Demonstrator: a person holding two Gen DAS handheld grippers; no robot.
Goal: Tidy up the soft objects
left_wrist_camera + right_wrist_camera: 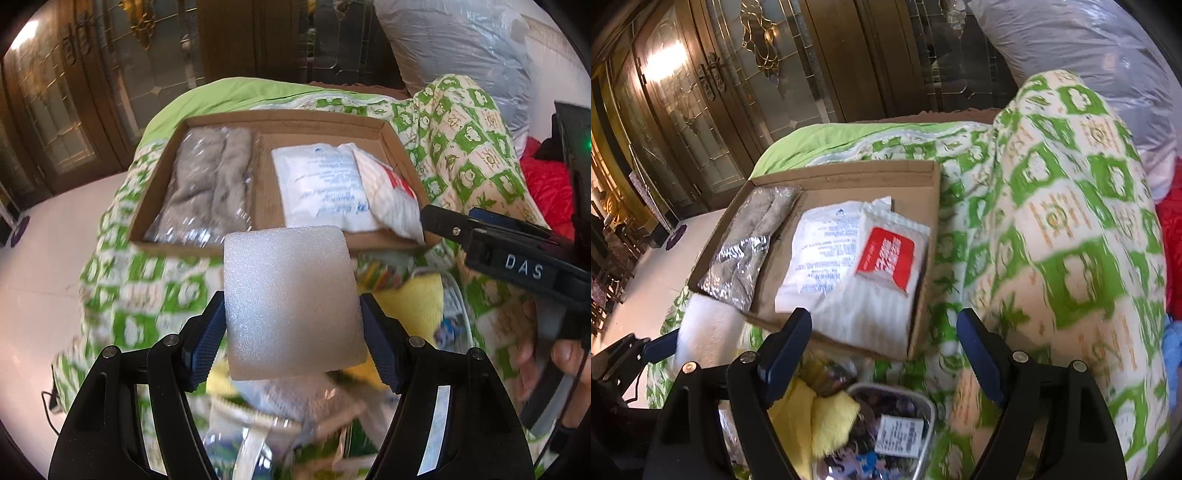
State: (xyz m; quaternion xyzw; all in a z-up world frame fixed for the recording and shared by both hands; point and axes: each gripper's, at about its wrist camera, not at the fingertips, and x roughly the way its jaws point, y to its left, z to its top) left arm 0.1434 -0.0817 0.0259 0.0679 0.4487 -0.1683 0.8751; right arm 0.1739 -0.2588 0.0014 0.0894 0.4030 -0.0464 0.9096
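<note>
**Foam block on its way to the cardboard tray**

Nearest the left wrist camera, the left claw (pixel 293 332) grips a white foam block (pixel 291 302), one ribbed pad pressed on each side of it. The block is carried in the air on the near side of the cardboard tray (pixel 284 120), its top edge covering the tray's near wall in that view.

Beneath the block, also on the near side of the tray, lies a blurred heap of loose things: a yellow cloth (pixel 816 417) and a clear zip pouch (pixel 894 428) with a printed label. They rest on the green-and-white patterned quilt (pixel 1071 229) that covers the bed.

The right claw (pixel 884 347) stands open with nothing between its pads, hovering just over the tray's near right corner. The white striped packet with a red label (pixel 886 273) sits free in the tray's right part, overlapping a white printed pouch (pixel 820 254). A grey fluffy item in clear wrap (pixel 746 251) fills the tray's left part.

The step in hand looks like placing: one item just set down, the foam block next. The next move calls for carrying the block on over the near wall, lowering it onto the bare cardboard strip between the grey item and the white pouch, then opening the pads.
</note>
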